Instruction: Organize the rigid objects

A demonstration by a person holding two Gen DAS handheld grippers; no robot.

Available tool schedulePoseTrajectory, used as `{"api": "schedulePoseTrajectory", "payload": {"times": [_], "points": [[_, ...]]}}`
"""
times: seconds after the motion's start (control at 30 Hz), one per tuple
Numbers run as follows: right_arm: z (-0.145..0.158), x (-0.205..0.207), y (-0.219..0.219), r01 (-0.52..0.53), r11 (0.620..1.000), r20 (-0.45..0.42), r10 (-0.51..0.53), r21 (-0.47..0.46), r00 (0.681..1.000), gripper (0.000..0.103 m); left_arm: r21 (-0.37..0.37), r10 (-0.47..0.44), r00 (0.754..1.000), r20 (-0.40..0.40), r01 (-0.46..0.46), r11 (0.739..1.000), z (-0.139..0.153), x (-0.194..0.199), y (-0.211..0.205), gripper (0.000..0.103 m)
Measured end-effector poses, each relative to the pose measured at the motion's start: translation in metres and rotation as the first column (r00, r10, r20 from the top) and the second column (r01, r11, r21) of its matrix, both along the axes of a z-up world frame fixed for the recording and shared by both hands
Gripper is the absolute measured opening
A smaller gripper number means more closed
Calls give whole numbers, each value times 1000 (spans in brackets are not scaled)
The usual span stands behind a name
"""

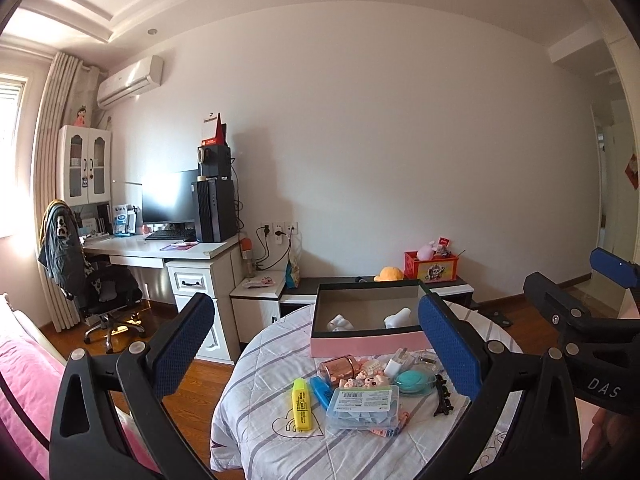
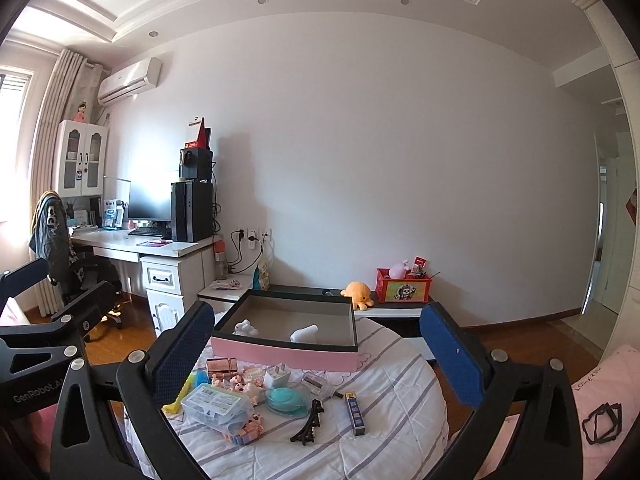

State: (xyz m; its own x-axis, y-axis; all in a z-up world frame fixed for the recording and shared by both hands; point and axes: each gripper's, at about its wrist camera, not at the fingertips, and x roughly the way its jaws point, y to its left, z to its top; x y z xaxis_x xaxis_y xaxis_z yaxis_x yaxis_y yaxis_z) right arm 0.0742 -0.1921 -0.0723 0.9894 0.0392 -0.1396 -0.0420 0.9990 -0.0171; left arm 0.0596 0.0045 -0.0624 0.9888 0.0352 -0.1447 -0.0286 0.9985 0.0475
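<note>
Striped quilt-covered worktop [image 1: 256, 432]: both grippers' fingers spread, empty; pinch the yellow highlighter [image 1: 302, 404] across its flats, then lift toward the pink box [image 1: 368, 345].

White walls [image 1: 380, 120], wood floor [image 1: 192, 376]. White desk [image 1: 160, 250] with monitor [image 1: 168, 198] at left; window [image 1: 10, 120] daylight; wall air conditioner [image 1: 130, 80] above.

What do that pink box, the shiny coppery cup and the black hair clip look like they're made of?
The pink box looks like matte cardboard: flat, dull walls with a dark rim. The coppery cup shines like polished metal, though it may be metallic-coated plastic. The black hair clip seems hard plastic, with moulded teeth and a slight gloss.
</note>
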Motion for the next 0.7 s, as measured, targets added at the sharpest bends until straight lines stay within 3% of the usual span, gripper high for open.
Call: {"api": "schedulePoseTrajectory", "payload": {"times": [0.7], "points": [[-8,6,0,-3,1000,-31,3,-5,1000,103,-20,16,998,-59,-17,1000,-9,17,10,103]]}}
